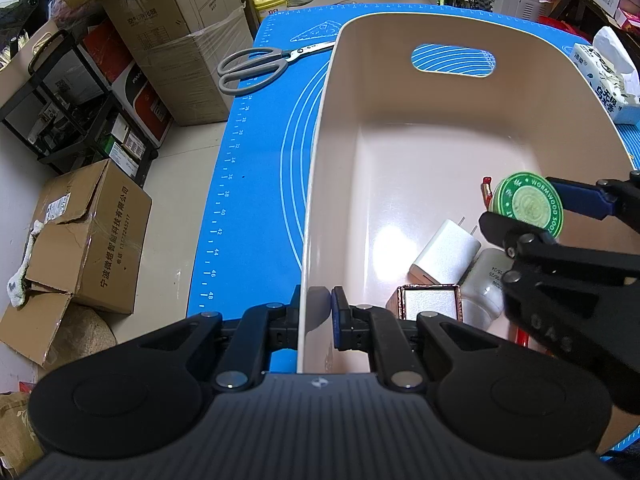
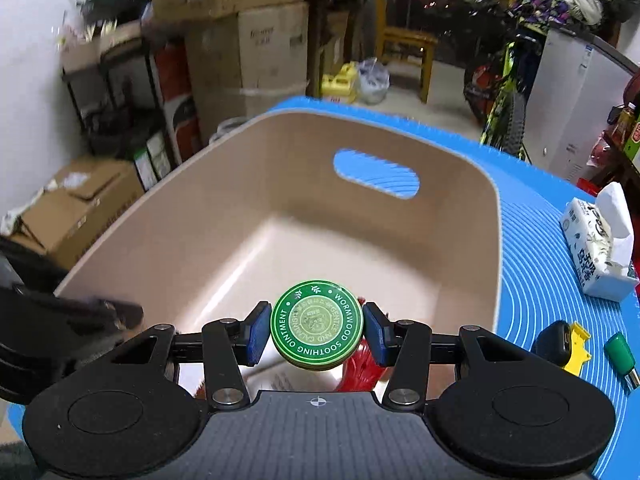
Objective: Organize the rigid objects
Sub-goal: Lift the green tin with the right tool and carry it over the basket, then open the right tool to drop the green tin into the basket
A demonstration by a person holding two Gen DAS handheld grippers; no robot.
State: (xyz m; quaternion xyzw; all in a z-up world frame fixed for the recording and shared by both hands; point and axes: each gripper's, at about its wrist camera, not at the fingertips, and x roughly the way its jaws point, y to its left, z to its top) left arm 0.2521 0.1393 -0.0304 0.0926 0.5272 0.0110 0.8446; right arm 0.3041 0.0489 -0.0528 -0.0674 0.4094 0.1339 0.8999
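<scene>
While the left gripper [image 1: 316, 312] stays out of it, pinched on the near wall of the bin [image 1: 320, 184], the right gripper [image 2: 317, 330] clamps the green tin [image 2: 317, 325] flat-faced above the bin's near right corner, floor directly below.

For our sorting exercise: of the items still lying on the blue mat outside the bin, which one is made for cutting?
The scissors, grey-handled, beside the bin's left wall. The tissue pack and green key lie on the other side.
</scene>
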